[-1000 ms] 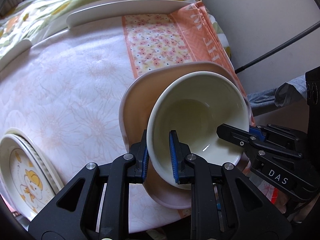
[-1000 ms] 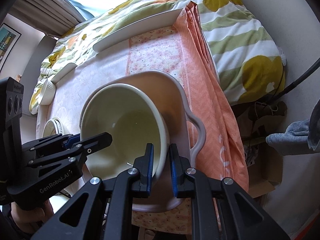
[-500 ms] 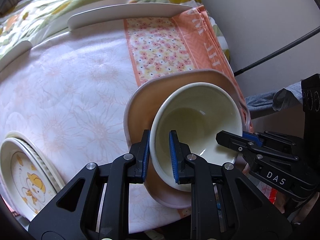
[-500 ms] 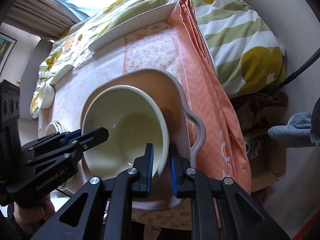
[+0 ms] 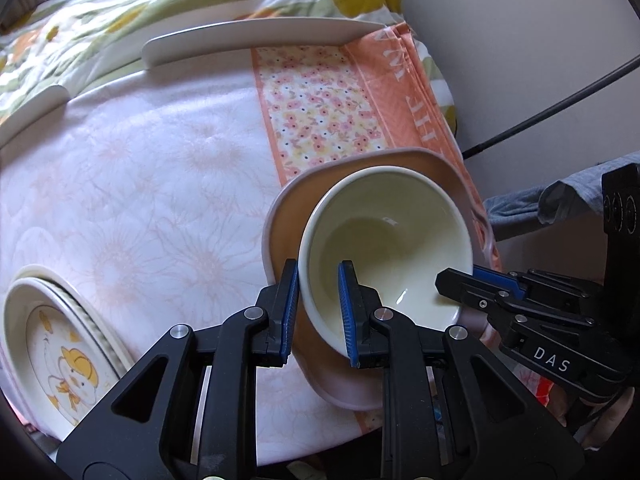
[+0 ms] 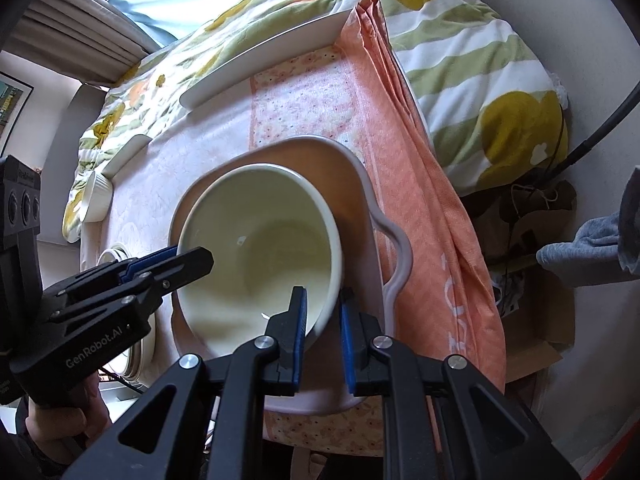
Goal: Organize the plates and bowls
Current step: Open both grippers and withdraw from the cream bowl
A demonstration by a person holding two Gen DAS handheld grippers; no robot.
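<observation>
Left wrist view: left gripper point(image 5: 319, 312) and right gripper point(image 6: 323, 328) each straddle the glossy cream ceramic bowl point(image 5: 384, 248) rim at 6 o'clock, pinching; uneven release risks tipping it off the pink handled ceramic dish point(image 6: 344, 172).

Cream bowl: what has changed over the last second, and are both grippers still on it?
The cream bowl has come down and back toward the near edge of the pink handled dish, still tilted. Nothing was let go: the left gripper and right gripper each still straddle its rim on opposite sides. The duck plate and tablecloth look unchanged.
</observation>
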